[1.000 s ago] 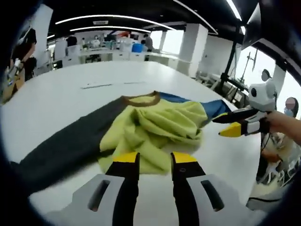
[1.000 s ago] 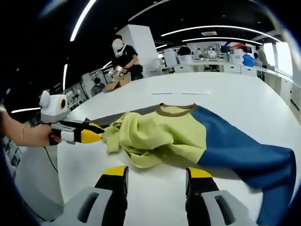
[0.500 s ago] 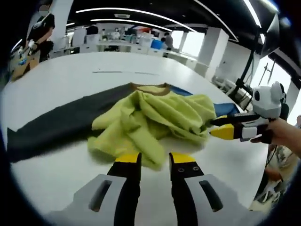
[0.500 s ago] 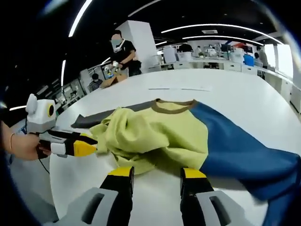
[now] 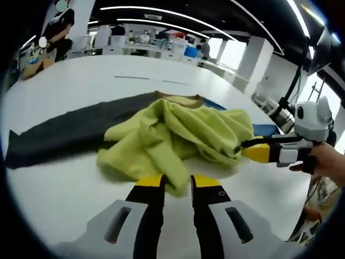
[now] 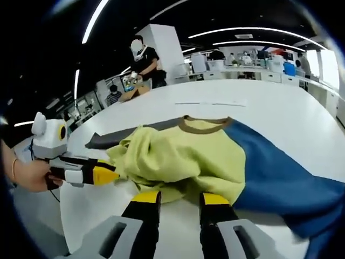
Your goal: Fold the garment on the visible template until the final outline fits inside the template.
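Garment [image 5: 178, 129], yellow-green, grey and blue, bunched on white table [image 5: 81, 81].
Left gripper [image 5: 176, 181]: jaws narrowly parted at the yellow hem, grasp cannot be told. Right gripper [image 6: 179, 198]: jaws narrowly parted on the near yellow edge, grasp unclear. Grey sleeve [image 5: 59, 135] extends left of the left gripper; blue sleeve [image 6: 280, 172] right of the right gripper.

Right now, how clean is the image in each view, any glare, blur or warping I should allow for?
Left gripper view: fisheye bends the white table edge; windows at right blow out; the garment is sharp, evenly lit. Right gripper view: ceiling light strips curve, the left edge is dark, the left gripper is slightly soft, and the garment's blue sleeve stretches near the rim.
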Available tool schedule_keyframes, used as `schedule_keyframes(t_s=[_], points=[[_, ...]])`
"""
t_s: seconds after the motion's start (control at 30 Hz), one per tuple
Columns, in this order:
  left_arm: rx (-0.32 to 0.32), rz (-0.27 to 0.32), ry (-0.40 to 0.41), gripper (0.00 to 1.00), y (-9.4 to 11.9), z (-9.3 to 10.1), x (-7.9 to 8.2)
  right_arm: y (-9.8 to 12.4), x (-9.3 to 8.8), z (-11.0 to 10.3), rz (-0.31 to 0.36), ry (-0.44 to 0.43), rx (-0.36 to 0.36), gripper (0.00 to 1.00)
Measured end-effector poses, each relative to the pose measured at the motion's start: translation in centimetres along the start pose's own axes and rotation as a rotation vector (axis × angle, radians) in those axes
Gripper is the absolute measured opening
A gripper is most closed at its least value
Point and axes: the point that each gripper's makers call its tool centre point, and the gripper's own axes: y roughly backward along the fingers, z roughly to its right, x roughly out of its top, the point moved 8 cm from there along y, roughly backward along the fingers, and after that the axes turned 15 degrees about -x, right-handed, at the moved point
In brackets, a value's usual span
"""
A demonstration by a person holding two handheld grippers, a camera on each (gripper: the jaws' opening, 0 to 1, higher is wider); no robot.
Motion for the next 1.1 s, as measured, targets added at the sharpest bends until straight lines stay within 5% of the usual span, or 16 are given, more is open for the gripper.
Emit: schedule_keyframes(t_s=[0.23,0.77,1.1], points=[[0.008,-0.024,0.004,0.02,-0.3,-0.2,-0.2,-1.1,0.3,0.0,0.005,-0.023,-0.006,0.22],[-0.011,-0.021,0.027,0.0,-0.1,-0.5,-0.1,-2.8,0.0,-0.7,-0.016,0.076,-0.029,0.0],[-0.04,-0.013,0.009,0.0,1.5,-0.6,-0.1,-2.1,-0.4,-1.1,-0.026,0.1,-0.03,0.0]])
